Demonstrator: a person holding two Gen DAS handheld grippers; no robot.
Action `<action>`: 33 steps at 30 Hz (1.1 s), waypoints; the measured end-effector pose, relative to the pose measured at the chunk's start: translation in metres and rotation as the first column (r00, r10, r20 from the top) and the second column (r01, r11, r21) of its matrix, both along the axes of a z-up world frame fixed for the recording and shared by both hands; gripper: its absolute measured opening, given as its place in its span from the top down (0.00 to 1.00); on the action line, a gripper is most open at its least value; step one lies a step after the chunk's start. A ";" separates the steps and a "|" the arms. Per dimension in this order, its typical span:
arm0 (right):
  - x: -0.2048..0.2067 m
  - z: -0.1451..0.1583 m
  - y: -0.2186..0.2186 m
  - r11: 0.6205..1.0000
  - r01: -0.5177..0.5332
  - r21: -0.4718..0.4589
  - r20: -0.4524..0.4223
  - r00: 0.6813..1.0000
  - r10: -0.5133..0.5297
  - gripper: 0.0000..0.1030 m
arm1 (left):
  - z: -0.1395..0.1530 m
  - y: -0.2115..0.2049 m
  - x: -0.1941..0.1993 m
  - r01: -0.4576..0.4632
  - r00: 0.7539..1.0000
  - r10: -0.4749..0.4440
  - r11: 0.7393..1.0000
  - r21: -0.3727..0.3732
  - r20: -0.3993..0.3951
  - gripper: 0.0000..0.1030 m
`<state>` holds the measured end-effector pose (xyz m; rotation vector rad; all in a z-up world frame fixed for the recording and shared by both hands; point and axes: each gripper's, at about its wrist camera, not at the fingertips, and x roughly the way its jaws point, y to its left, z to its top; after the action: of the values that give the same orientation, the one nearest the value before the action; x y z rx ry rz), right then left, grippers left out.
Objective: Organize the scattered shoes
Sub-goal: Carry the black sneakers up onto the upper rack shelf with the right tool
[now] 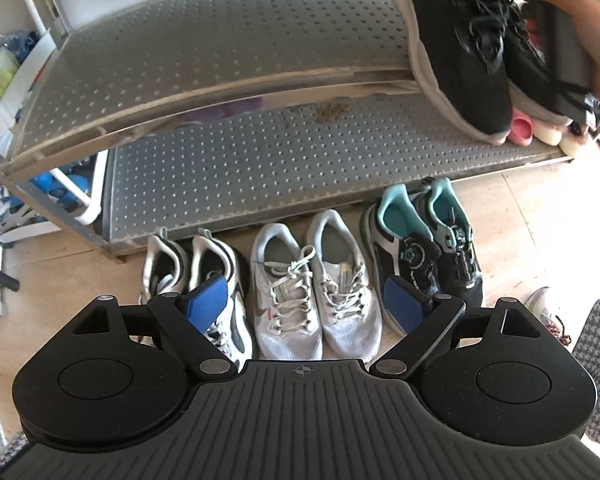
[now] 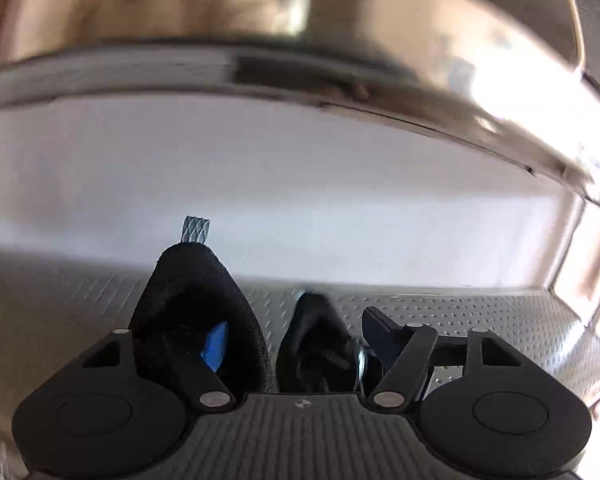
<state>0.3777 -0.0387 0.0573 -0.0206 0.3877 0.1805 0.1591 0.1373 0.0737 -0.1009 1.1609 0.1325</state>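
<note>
The right gripper [image 2: 296, 344] is closed on a pair of black sneakers [image 2: 196, 312], one blue finger [image 2: 215, 347] inside the left shoe's collar and the other outside the right shoe, so both heels are pinched together directly in front of it. The left wrist view shows the same pair [image 1: 472, 52] hanging over the front edge of the rack's upper shelf [image 1: 220, 52], toes toward the camera and down, heels up toward the person's hand [image 1: 572, 20]. Their long axis runs front to back across the shelf, tilted steeply.

Judging by this, the step in hand is setting this pair on the rack. Next, the shoes need levelling so the soles meet the perforated metal before the grip loosens.

The left gripper [image 1: 304, 300] is wide open and holds nothing. Just beyond its fingers, three pairs stand side by side on the floor, toes toward it: white-and-black [image 1: 204, 280], white [image 1: 312, 284] and black-and-teal [image 1: 428, 240]. Past them the lower shelf [image 1: 260, 160] carries pink slippers [image 1: 520, 128] far right.
</note>
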 end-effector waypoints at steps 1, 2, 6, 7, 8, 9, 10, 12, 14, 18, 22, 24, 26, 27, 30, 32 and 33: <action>0.014 -0.004 0.001 0.999 0.041 0.021 -0.069 0.997 -0.040 0.10 | -0.001 0.001 0.001 -0.002 1.000 0.002 1.000 0.000 -0.005 0.13; 0.021 -0.002 0.005 0.999 0.038 -0.019 -0.098 0.994 -0.040 0.07 | -0.003 0.002 0.002 -0.003 1.000 0.003 1.000 0.001 -0.010 0.13; 0.025 0.008 0.002 0.999 -0.014 -0.041 -0.120 0.993 0.009 0.09 | -0.006 0.003 0.004 -0.006 1.000 0.006 1.000 -0.005 -0.021 0.13; 0.021 0.012 -0.001 0.999 -0.044 -0.031 -0.111 0.993 0.040 0.08 | -0.006 0.003 0.004 -0.005 1.000 0.005 1.000 -0.010 -0.019 0.13; 0.011 0.014 -0.012 0.996 -0.087 0.002 -0.062 0.994 0.087 0.08 | -0.006 0.003 0.003 -0.004 1.000 0.004 1.000 -0.015 -0.017 0.13; 0.002 0.016 -0.022 0.991 -0.130 0.033 -0.013 0.991 0.131 0.08 | -0.005 0.003 0.002 -0.003 1.000 0.003 1.000 -0.018 -0.015 0.13; 0.000 0.016 -0.029 0.989 -0.125 0.080 0.001 0.992 0.125 0.08 | -0.005 0.001 0.002 -0.004 1.000 0.003 1.000 -0.022 -0.011 0.13; 0.000 0.016 -0.043 0.977 -0.105 0.187 0.000 0.994 0.107 0.10 | -0.006 -0.002 0.002 -0.008 1.000 0.008 0.999 -0.040 -0.001 0.13; 0.008 0.014 -0.047 0.955 -0.066 0.289 -0.015 0.997 0.074 0.12 | -0.005 -0.008 0.003 -0.002 1.000 0.004 0.998 -0.070 0.019 0.13; 0.024 0.013 -0.043 0.898 0.032 0.440 -0.025 0.999 -0.023 0.11 | -0.006 -0.026 0.017 0.038 0.996 -0.030 0.995 -0.092 0.088 0.17; 0.043 0.030 -0.041 0.943 -0.051 0.329 0.004 0.999 0.053 0.10 | -0.013 -0.046 0.061 0.101 0.984 -0.068 0.975 -0.199 0.166 0.27; 0.055 0.036 -0.047 0.938 -0.071 0.339 0.034 0.997 0.064 0.09 | -0.019 -0.058 0.082 0.141 0.978 -0.105 0.970 -0.198 0.180 0.29; 0.058 0.039 -0.057 0.937 -0.066 0.344 0.042 0.998 0.055 0.07 | -0.028 -0.073 0.100 0.182 0.970 -0.151 0.971 -0.158 0.189 0.30; 0.067 0.046 -0.059 0.943 -0.055 0.330 0.057 0.998 0.038 0.06 | -0.031 -0.075 0.104 0.182 0.970 -0.149 0.969 -0.165 0.192 0.31; 0.076 0.059 -0.064 0.957 -0.064 0.285 0.095 0.995 0.038 0.06 | -0.037 -0.079 0.112 0.168 0.974 -0.128 0.961 -0.220 0.186 0.31; 0.073 0.072 -0.075 0.957 -0.067 0.283 0.105 0.994 0.039 0.06 | -0.033 -0.082 0.116 0.171 0.974 -0.138 0.968 -0.184 0.180 0.30; 0.070 0.082 -0.083 0.956 -0.070 0.285 0.104 0.994 0.042 0.05 | -0.029 -0.083 0.116 0.175 0.974 -0.148 0.972 -0.154 0.173 0.28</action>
<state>0.4474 -0.1221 0.1388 0.2470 0.2607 0.2896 0.2748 0.0544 0.0442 -0.1628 1.0129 -0.1174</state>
